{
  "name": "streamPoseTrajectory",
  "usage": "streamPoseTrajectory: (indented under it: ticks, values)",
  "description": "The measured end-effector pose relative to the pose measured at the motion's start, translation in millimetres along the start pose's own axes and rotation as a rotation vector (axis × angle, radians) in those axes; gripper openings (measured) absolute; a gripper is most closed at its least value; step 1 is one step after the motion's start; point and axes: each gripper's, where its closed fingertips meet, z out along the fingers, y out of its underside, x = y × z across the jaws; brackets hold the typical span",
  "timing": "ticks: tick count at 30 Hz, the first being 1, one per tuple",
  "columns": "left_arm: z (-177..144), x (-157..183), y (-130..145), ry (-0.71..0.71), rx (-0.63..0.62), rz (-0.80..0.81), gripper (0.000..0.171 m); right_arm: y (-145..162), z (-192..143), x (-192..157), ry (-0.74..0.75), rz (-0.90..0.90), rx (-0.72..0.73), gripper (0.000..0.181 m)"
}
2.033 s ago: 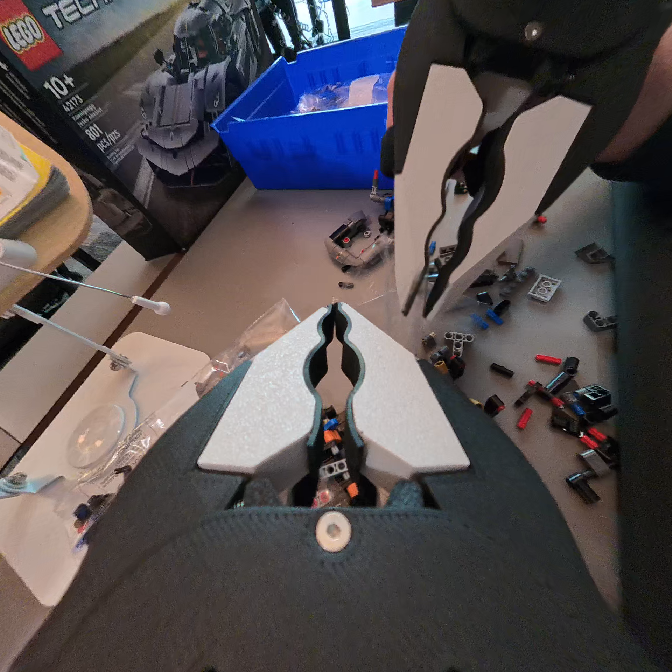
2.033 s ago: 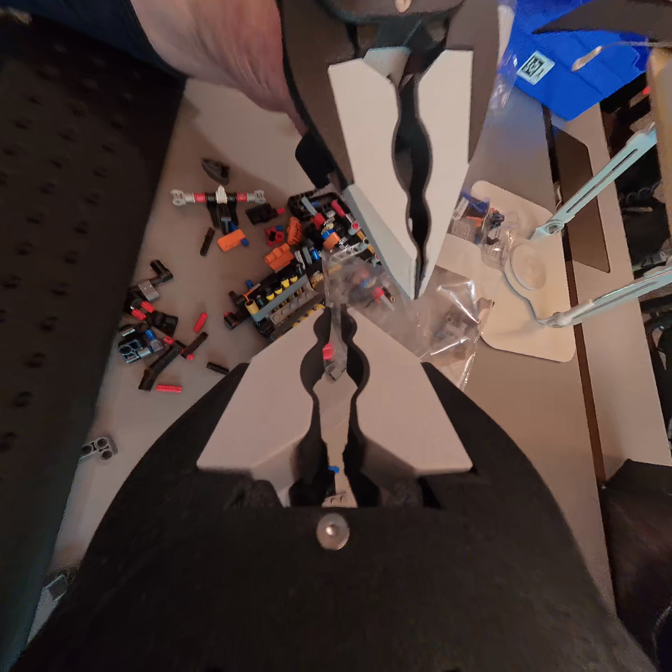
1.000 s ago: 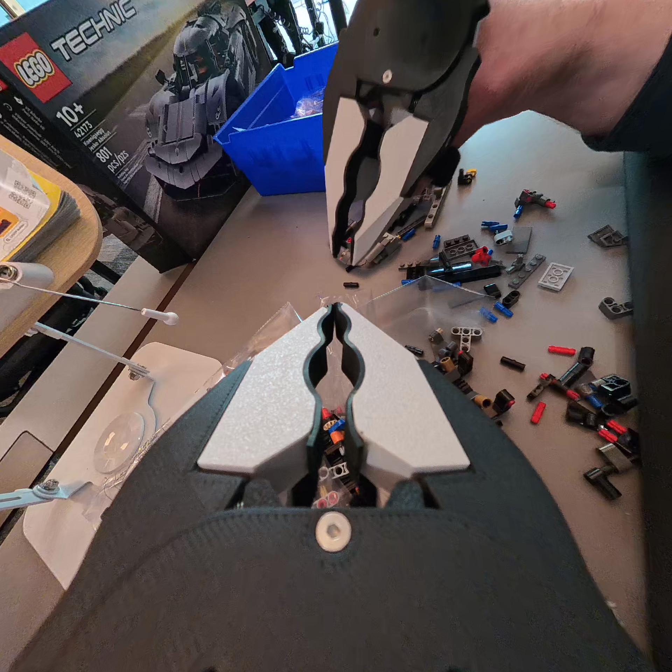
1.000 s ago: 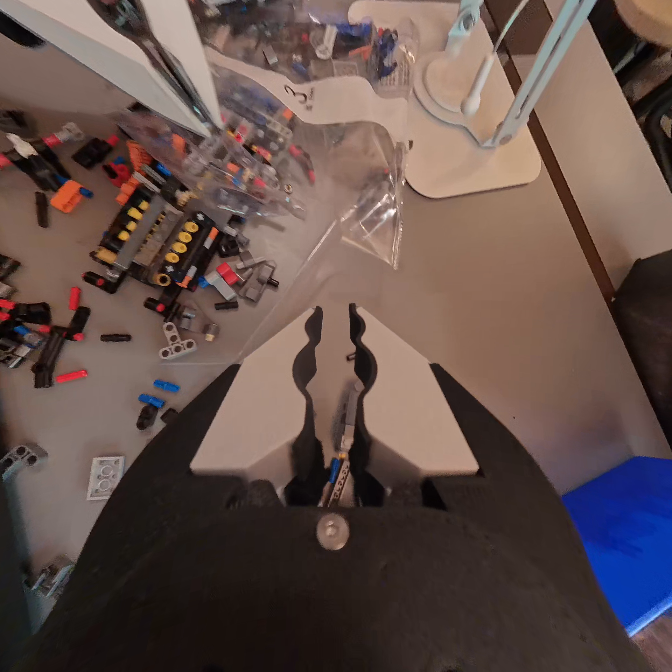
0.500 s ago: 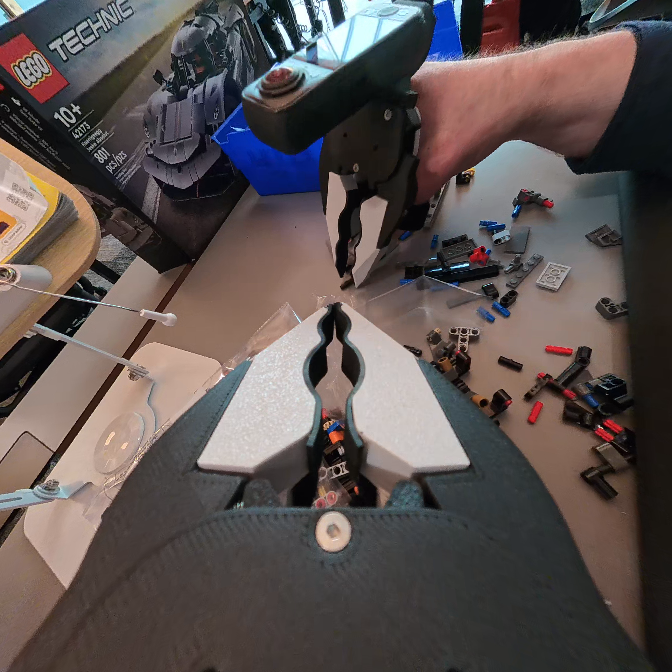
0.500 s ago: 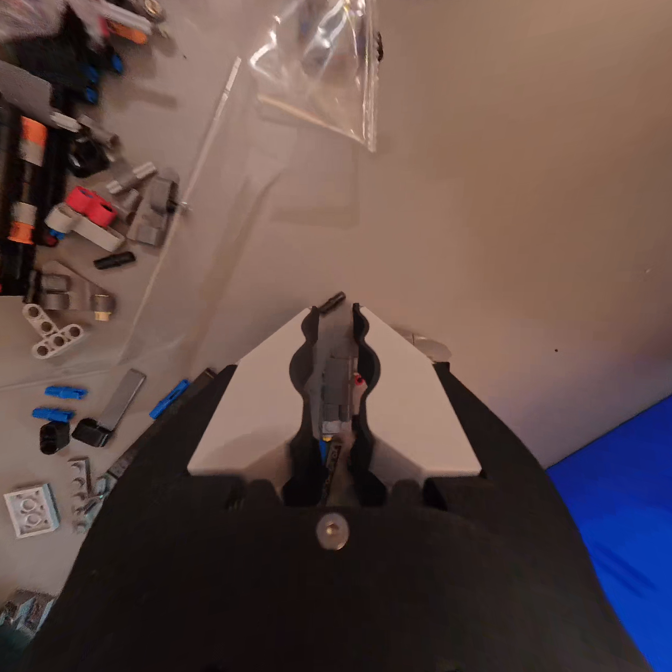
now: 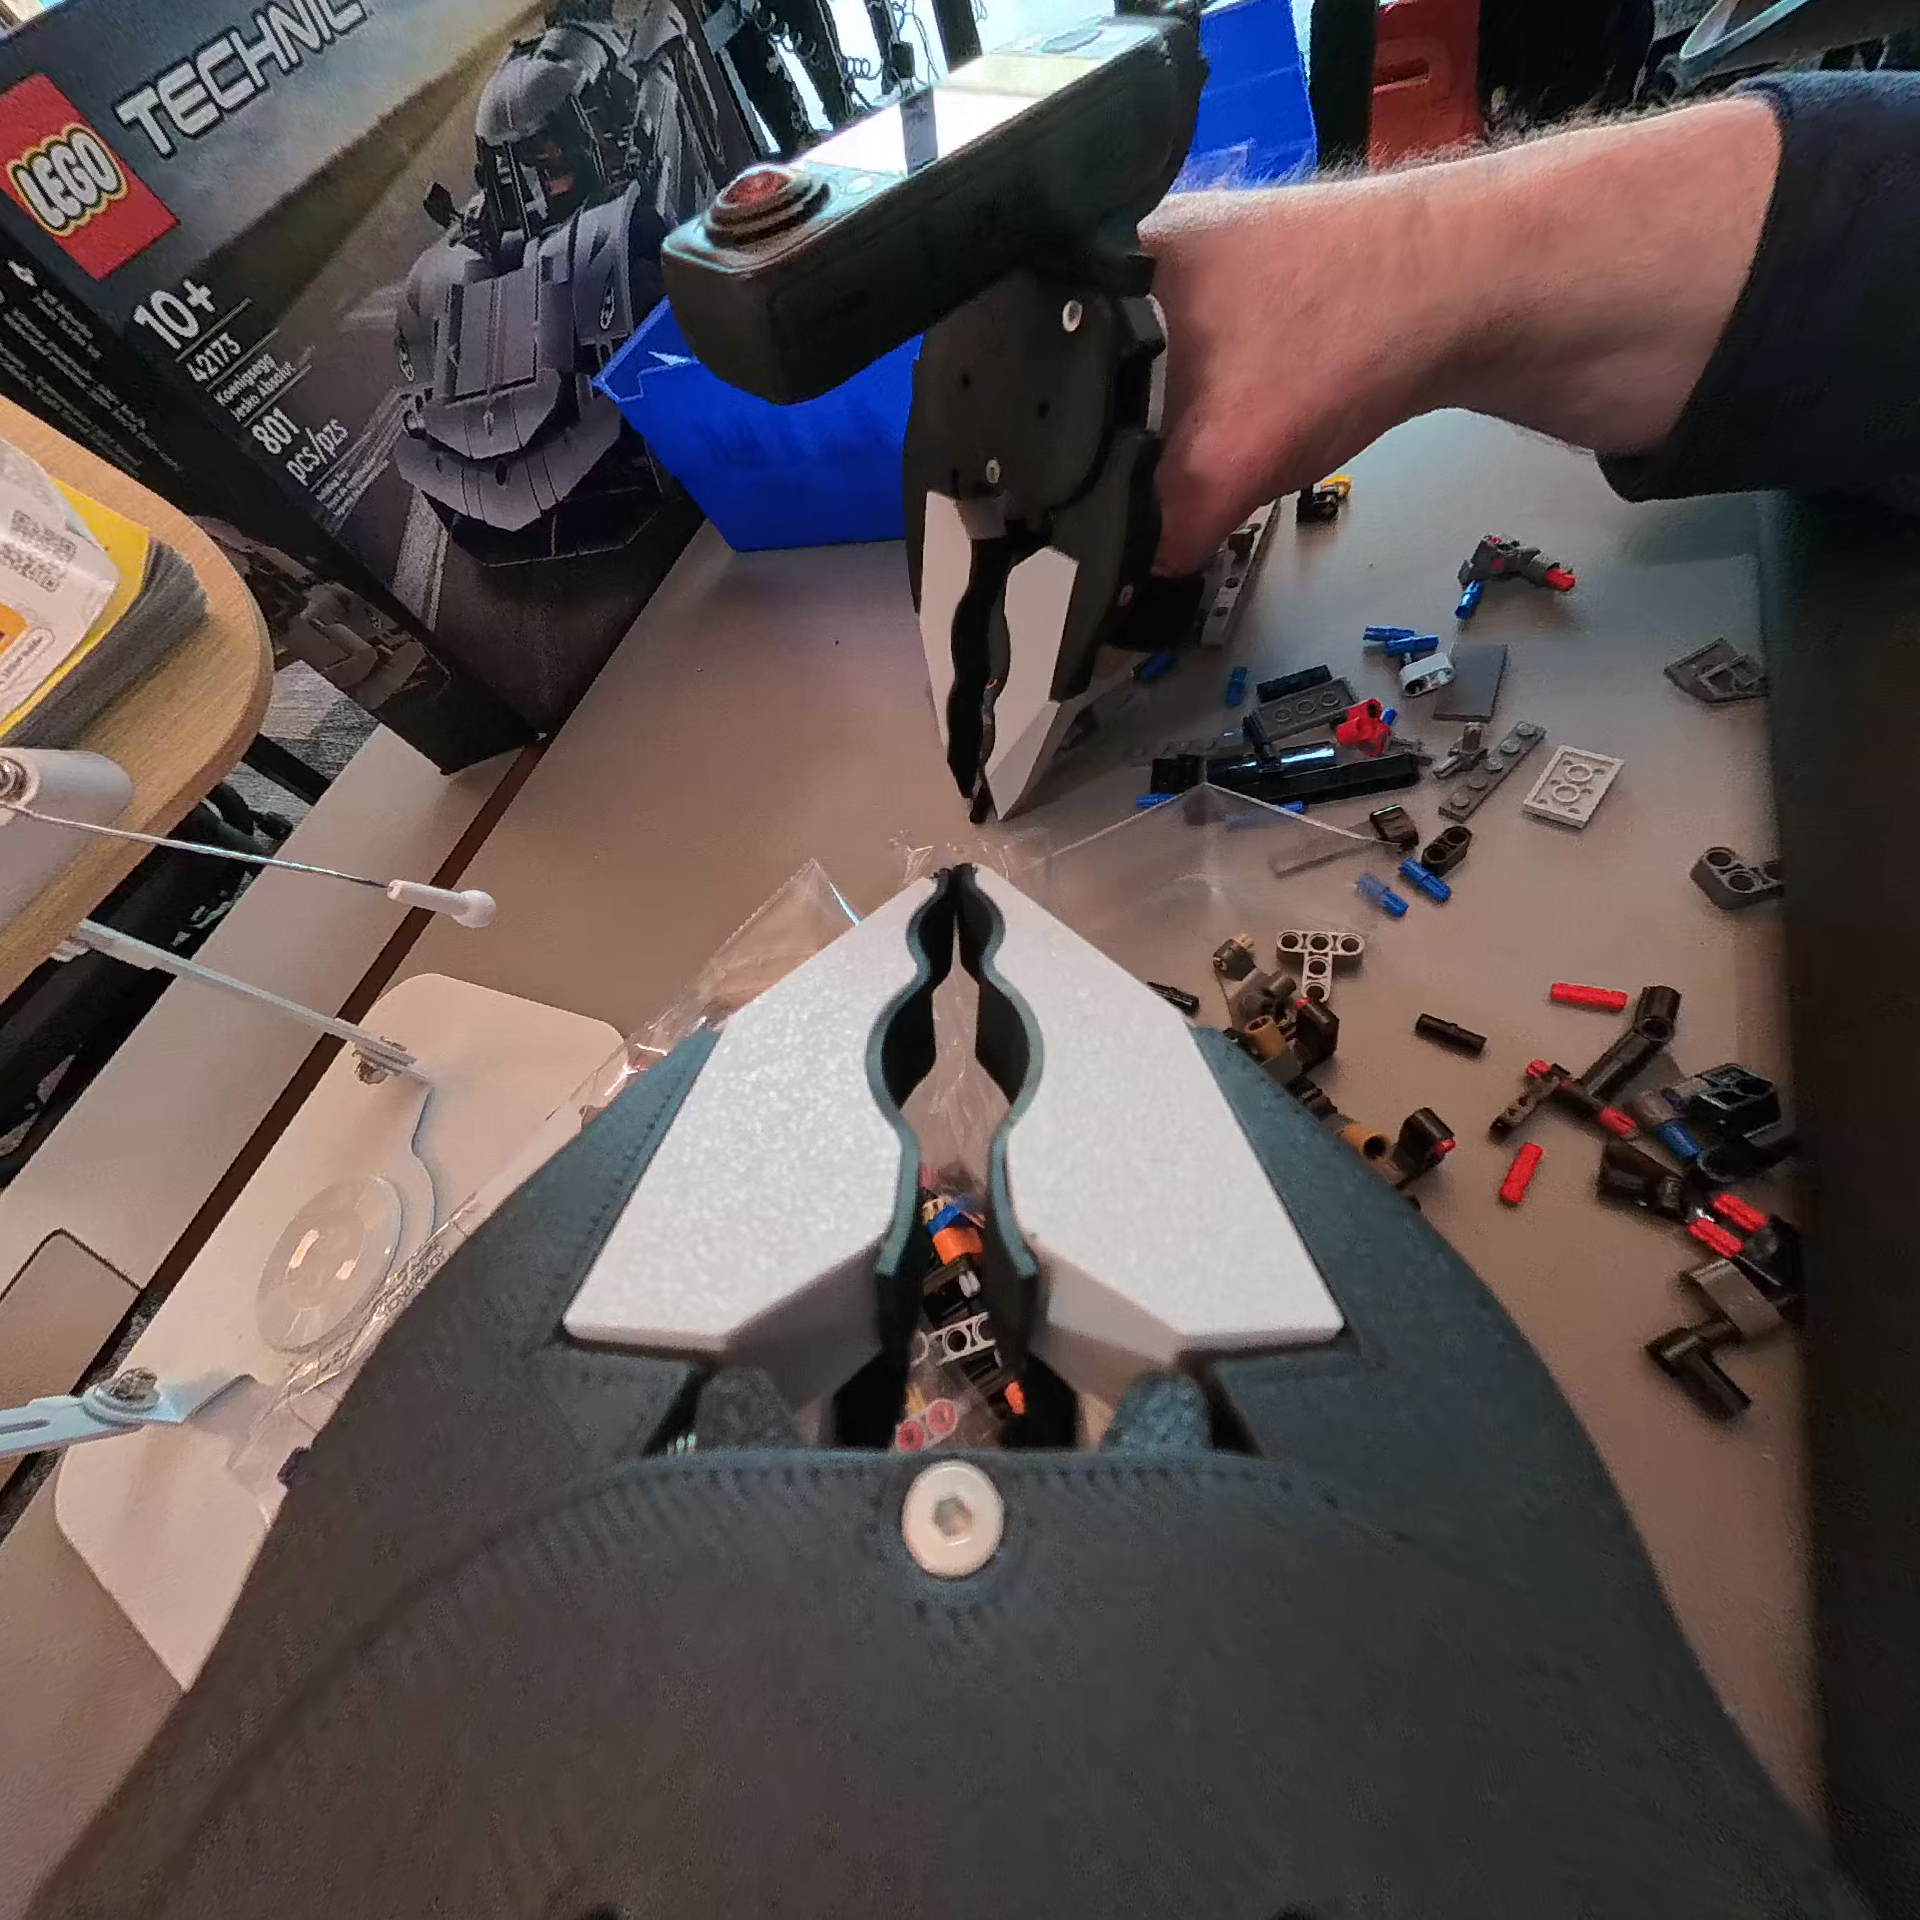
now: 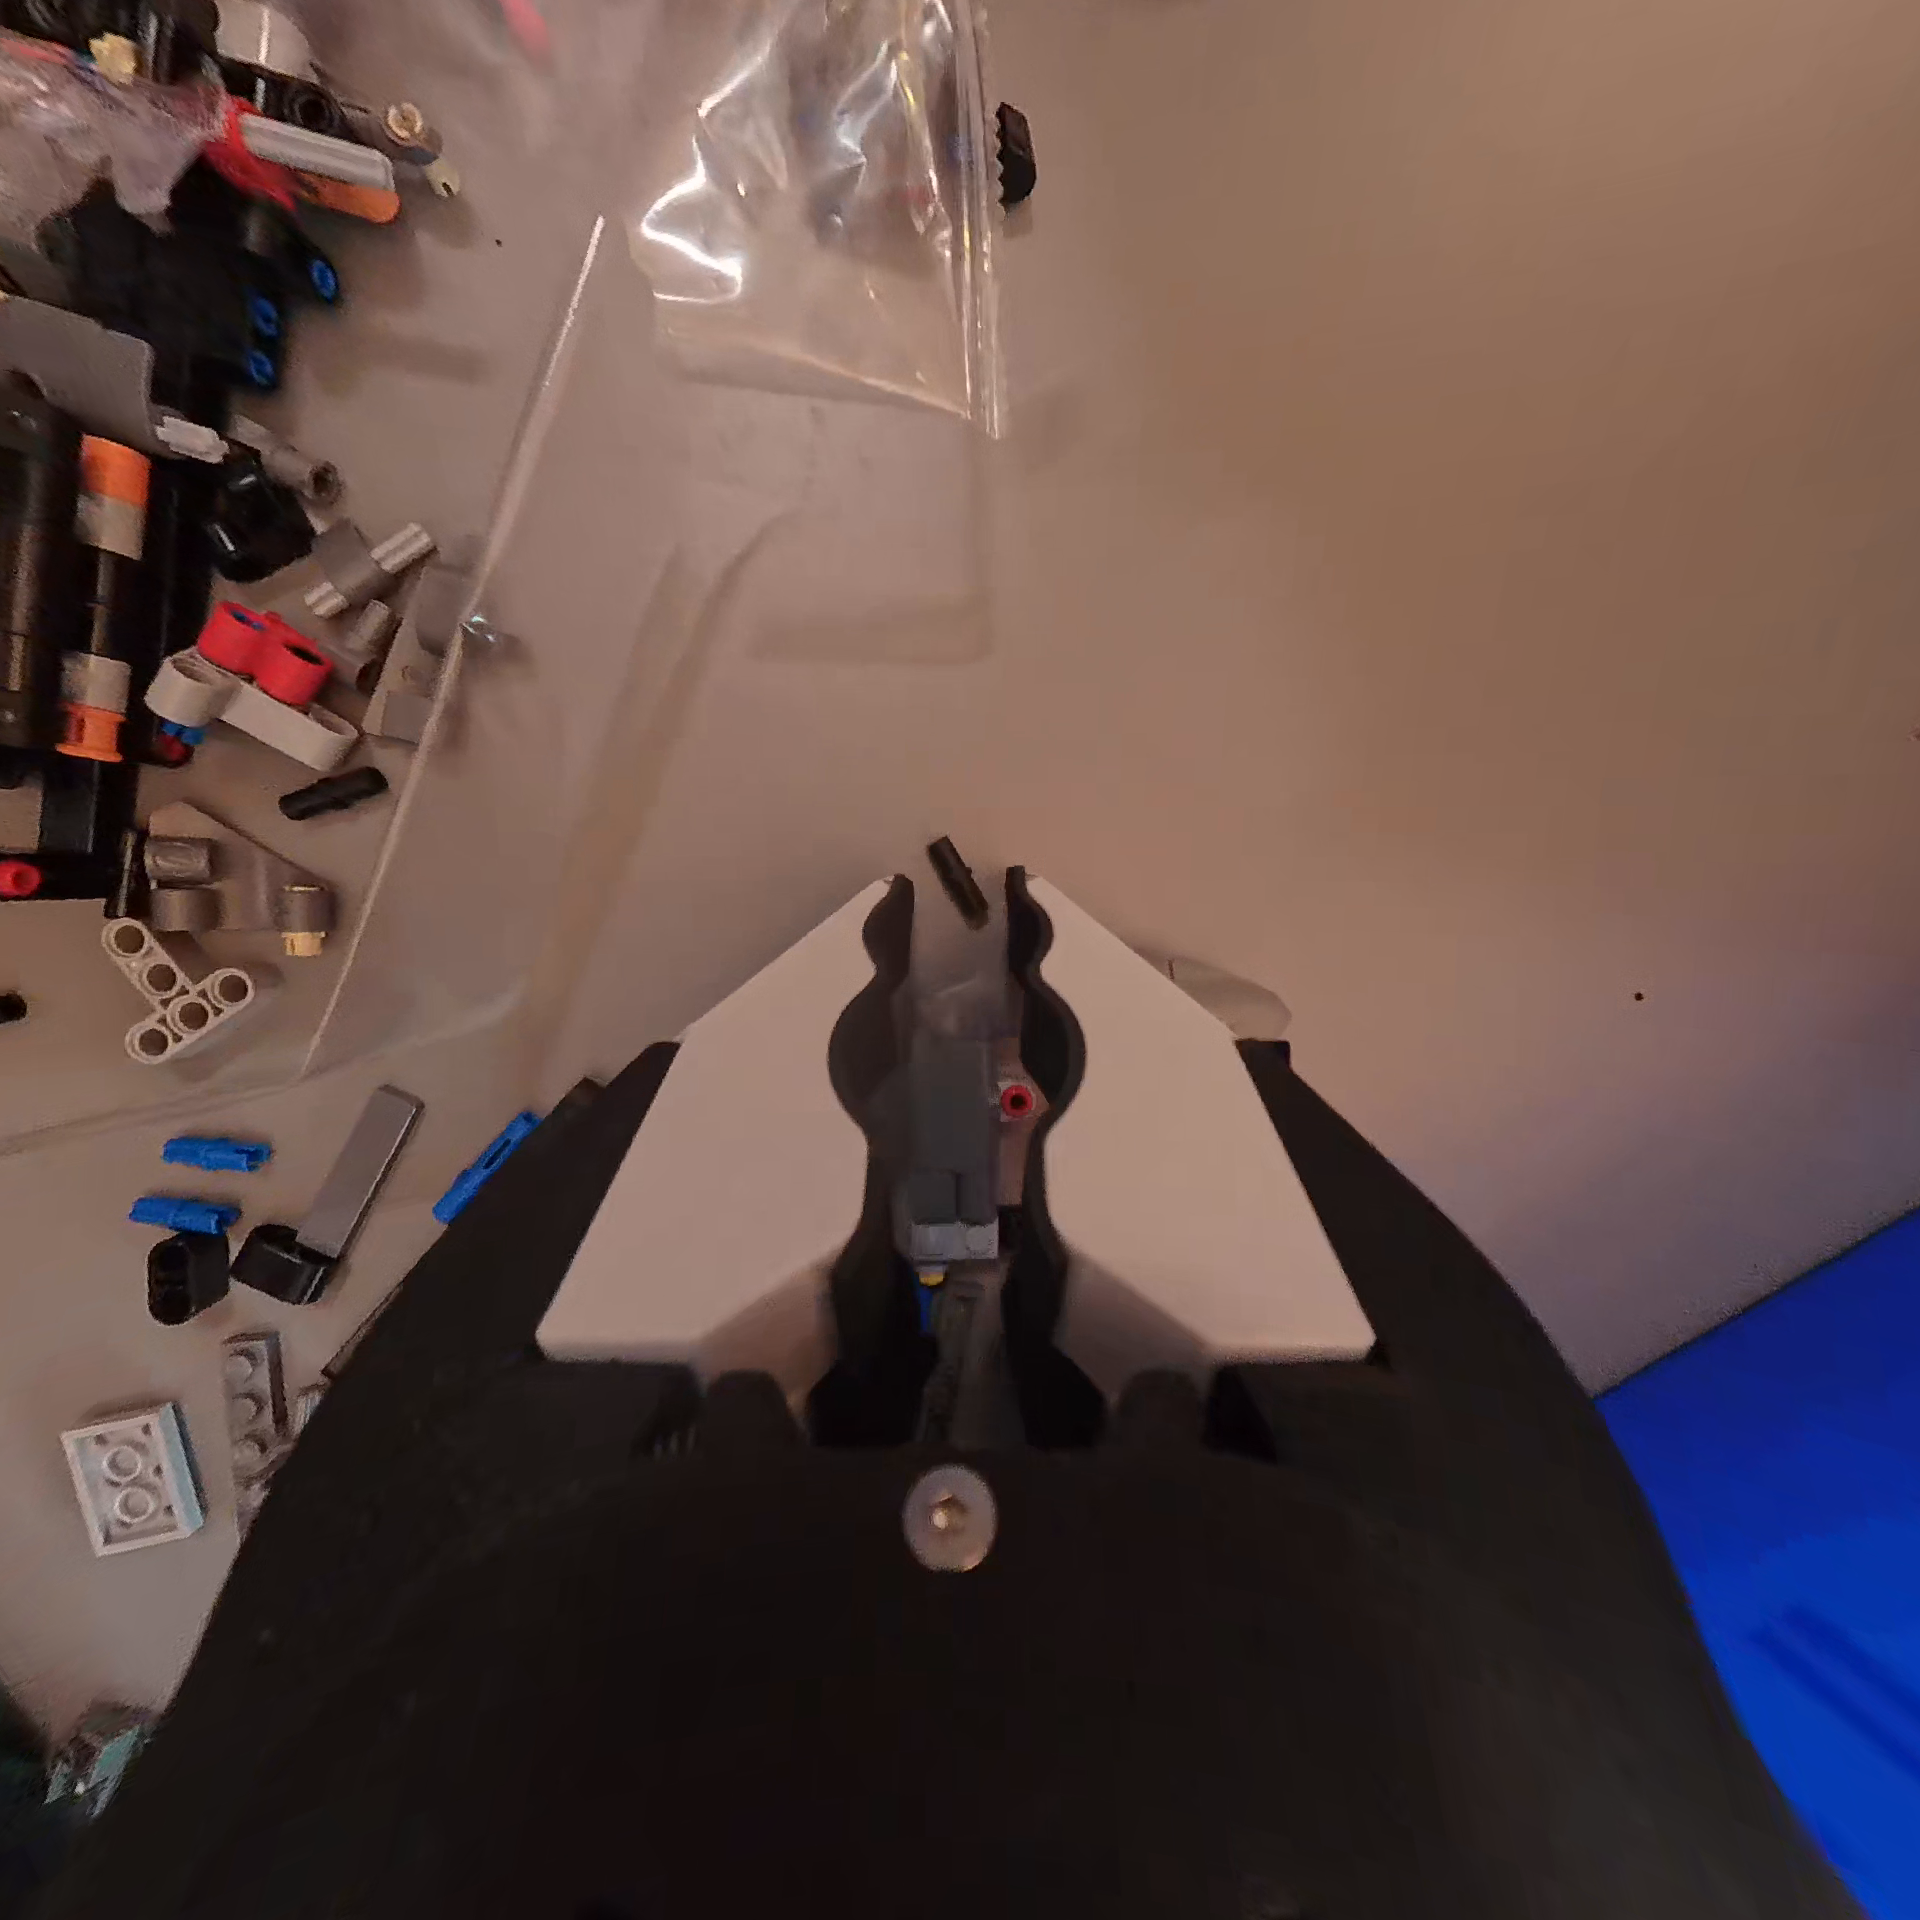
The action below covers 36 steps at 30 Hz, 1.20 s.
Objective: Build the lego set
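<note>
The left gripper (image 7: 956,878) has its tips pressed together on a clear plastic bag (image 7: 790,914), which holds small coloured pieces seen through the gap between the fingers. The right gripper (image 8: 958,881) points down at the table (image 8: 1455,520) with its tips a little apart, and a small black pin (image 8: 958,881) lies on the table right between those tips; it is not clamped. A grey and black sub-assembly (image 8: 951,1143) shows in the gap farther back between its fingers.

In the left wrist view the right gripper (image 7: 982,800) stands just beyond the bag, its tips touching or almost touching the table (image 7: 727,727). Loose lego pieces (image 7: 1558,1039) lie scattered to the right of the bag. Behind the bag stand the blue bin (image 7: 790,447) and, left of it, the lego box (image 7: 343,343). A white lamp base (image 7: 312,1195) sits left of the bag.
</note>
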Motion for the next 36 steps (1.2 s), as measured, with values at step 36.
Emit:
streamPoseTrajectory:
  ticks: [36]
  values:
    - [-1,2,-7,0.047,0.074,-0.091,0.0,-88,-76,-111,-0.302,-0.312,0.495,0.0]
